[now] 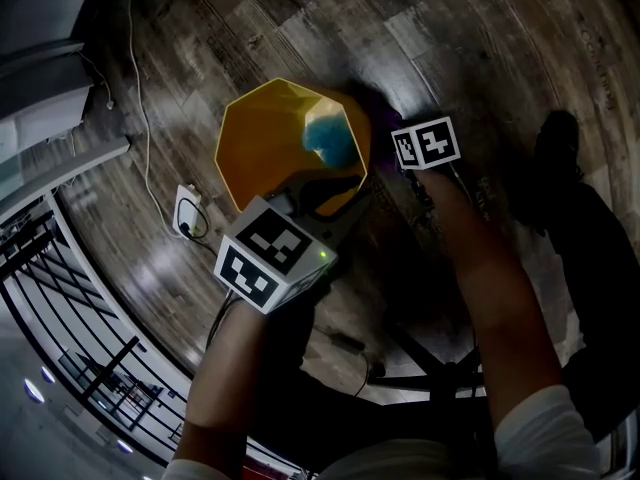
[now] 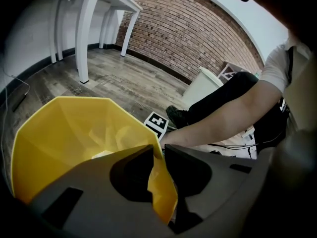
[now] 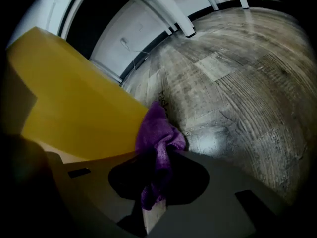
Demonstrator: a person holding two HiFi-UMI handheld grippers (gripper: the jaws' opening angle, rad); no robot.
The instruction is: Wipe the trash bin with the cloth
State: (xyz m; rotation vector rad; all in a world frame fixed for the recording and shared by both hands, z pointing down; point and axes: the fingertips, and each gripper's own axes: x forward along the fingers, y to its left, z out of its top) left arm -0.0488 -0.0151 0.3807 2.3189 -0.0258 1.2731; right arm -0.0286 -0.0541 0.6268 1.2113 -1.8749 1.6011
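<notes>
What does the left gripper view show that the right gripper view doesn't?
Left only: left tool clamped on the trash bin rim, the bin's inside, a brick wall, the person's arm. Right only: right tool pinching the purple cloth beside the bin's outer wall. Both: the yellow bin and the wood floor.

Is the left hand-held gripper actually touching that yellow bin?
Touching. The left gripper view shows the left hand-held gripper with both jaws closed on the trash bin, whose yellow wall runs up between them.
</notes>
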